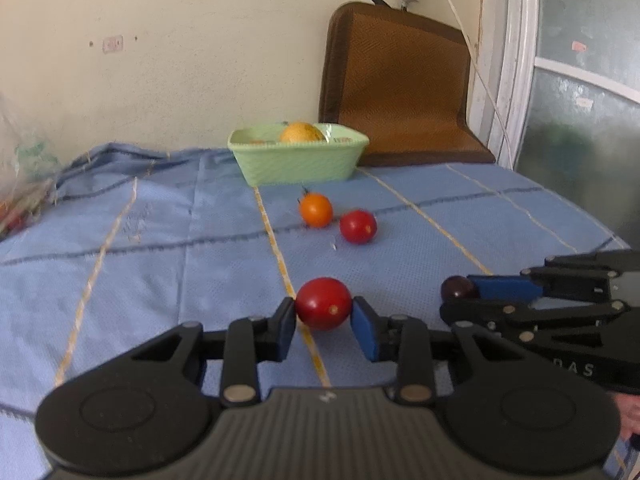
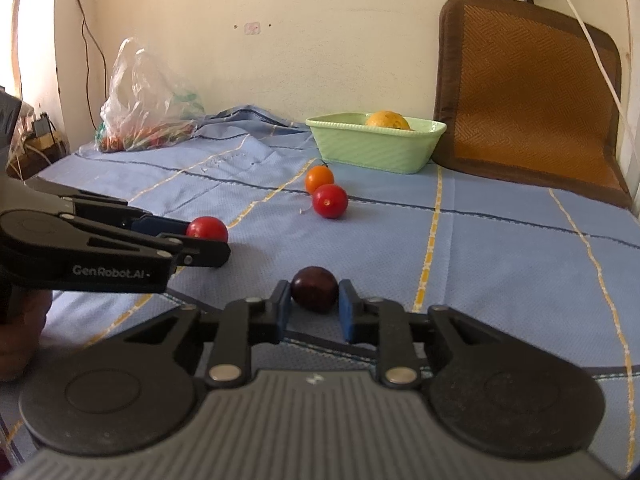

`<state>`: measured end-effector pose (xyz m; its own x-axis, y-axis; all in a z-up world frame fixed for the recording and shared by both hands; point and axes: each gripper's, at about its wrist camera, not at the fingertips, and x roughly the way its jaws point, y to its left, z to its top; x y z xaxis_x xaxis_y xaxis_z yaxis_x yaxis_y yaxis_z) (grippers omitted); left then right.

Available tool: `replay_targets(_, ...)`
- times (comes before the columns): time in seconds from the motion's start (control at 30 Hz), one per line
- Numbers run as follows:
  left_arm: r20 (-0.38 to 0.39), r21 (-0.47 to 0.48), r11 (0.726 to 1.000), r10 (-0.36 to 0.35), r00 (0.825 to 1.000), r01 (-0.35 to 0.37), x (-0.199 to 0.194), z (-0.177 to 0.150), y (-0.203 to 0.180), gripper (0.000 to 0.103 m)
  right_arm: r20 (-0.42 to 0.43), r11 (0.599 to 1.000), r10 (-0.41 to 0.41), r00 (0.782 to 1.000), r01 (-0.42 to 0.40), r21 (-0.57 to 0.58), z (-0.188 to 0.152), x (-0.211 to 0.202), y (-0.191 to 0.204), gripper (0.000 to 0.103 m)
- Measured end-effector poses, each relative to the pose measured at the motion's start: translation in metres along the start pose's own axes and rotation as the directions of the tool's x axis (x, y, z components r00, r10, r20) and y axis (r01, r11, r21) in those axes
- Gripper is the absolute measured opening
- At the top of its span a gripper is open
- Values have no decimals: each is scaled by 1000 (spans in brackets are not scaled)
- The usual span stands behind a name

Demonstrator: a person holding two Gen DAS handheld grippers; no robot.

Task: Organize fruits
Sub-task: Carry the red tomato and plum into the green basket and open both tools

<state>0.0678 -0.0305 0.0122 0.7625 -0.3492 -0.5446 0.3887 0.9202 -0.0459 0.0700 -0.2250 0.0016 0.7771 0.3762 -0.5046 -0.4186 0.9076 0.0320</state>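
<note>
My left gripper (image 1: pixel 323 307) is shut on a red tomato (image 1: pixel 323 303), its blue pads touching both sides; the tomato also shows in the right wrist view (image 2: pixel 207 228). My right gripper (image 2: pixel 314 294) brackets a dark purple fruit (image 2: pixel 314 289) on the cloth, with small gaps between pads and fruit, so it stands open. That fruit shows in the left wrist view (image 1: pixel 458 288). An orange tomato (image 1: pixel 315 209) and another red tomato (image 1: pixel 358 226) lie further back. A green basket (image 1: pixel 298 158) holds a yellow-orange fruit (image 1: pixel 302 133).
A blue checked cloth (image 1: pixel 160 240) covers the table. A brown woven cushion (image 1: pixel 400 88) leans on the wall behind the basket. A plastic bag (image 2: pixel 148 108) with produce lies at the far left. A white cable (image 2: pixel 592 48) hangs at the right.
</note>
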Motion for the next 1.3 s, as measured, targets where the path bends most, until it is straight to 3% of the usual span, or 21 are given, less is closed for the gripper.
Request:
replay_targets(0.17,39,4,1000,8,999,-8,9,41,14,31,46,999,13,999,-15,29,18,5,-15,28)
replay_targets(0.33,103,57,998,27,994,-33,44,101,27,31,117,1000,0,993,-2,18,65,30,-39,28)
replay_targets(0.57,42,82,994,75,996,-78,135,155,42,31,141,998,-11,990,1,69,119,105,-71,28)
replay_targets(0.77,-22,82,994,75,997,-73,182,157,52,33,100,999,5,995,-10,52,128,152,-85,29)
replay_targets(0.9,-21,67,995,70,997,-68,188,155,54,42,114,999,8,993,-14,47,122,161,-86,33)
replay_targets(1.0,-8,41,997,71,997,-71,179,156,60,45,127,998,12,992,-19,53,123,156,-88,40)
replay_targets(1.13,12,-16,998,57,998,-57,151,155,65,45,158,996,1,987,-14,83,128,145,-90,40)
replay_targets(1.3,0,-86,996,13,1000,-13,112,130,68,45,161,991,5,987,-27,134,112,109,-89,40)
